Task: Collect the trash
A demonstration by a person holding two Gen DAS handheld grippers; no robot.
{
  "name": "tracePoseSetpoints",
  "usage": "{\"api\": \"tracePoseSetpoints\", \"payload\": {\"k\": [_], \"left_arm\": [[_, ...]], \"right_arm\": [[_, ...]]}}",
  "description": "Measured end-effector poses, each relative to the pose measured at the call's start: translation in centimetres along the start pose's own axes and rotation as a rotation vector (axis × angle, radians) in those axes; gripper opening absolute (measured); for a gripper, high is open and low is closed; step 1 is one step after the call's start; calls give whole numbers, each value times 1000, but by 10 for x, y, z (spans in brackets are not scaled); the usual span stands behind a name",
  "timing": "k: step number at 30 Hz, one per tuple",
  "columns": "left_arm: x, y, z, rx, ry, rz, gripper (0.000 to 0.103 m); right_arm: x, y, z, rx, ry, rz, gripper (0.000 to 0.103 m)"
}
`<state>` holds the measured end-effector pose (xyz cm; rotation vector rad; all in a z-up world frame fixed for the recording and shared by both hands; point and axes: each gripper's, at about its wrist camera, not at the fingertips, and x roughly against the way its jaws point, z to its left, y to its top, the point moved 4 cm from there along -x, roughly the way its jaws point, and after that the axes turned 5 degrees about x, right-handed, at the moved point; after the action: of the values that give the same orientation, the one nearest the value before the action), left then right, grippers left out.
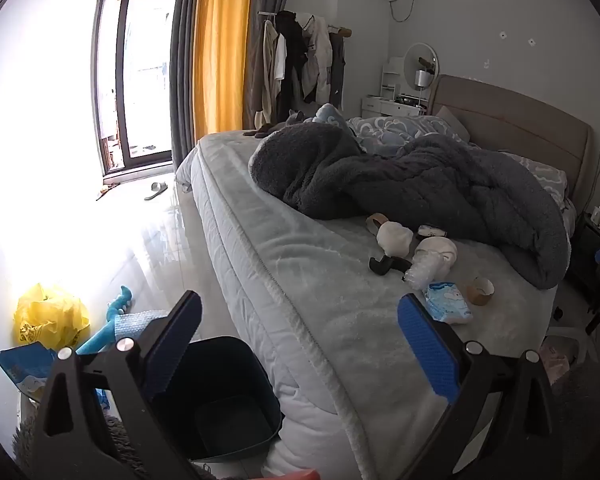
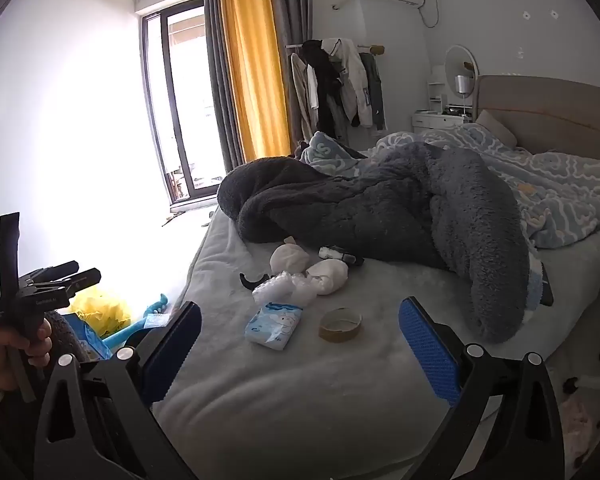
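Trash lies on the bed: a blue tissue pack, a brown tape roll, crumpled clear plastic, two white wads, a black hook-shaped piece and a small dark tube. The same pile shows in the left wrist view, with the tissue pack and tape roll. My right gripper is open and empty, just short of the tissue pack. My left gripper is open and empty above the bed's corner, beside a dark bin on the floor.
A dark fleece blanket is heaped behind the trash. On the floor left of the bed lie a yellow bag, a blue toy and a blue packet. A clothes rack stands by the curtains.
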<state>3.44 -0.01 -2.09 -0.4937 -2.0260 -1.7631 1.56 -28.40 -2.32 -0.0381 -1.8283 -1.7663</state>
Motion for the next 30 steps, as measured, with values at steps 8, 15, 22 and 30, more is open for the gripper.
{"api": "tracePoseSetpoints", "payload": {"k": [8, 15, 22, 30], "left_arm": [[0, 0, 0, 5, -3, 2, 100], [0, 0, 0, 5, -2, 3, 100], [0, 0, 0, 6, -3, 4, 100], [0, 0, 0, 7, -3, 6, 100]], "right_arm": [[-1, -1, 1, 0, 0, 5, 100], [-1, -1, 1, -2, 1, 4, 100], [-2, -1, 2, -2, 2, 4, 100], [-3, -1, 3, -2, 3, 4, 100]]}}
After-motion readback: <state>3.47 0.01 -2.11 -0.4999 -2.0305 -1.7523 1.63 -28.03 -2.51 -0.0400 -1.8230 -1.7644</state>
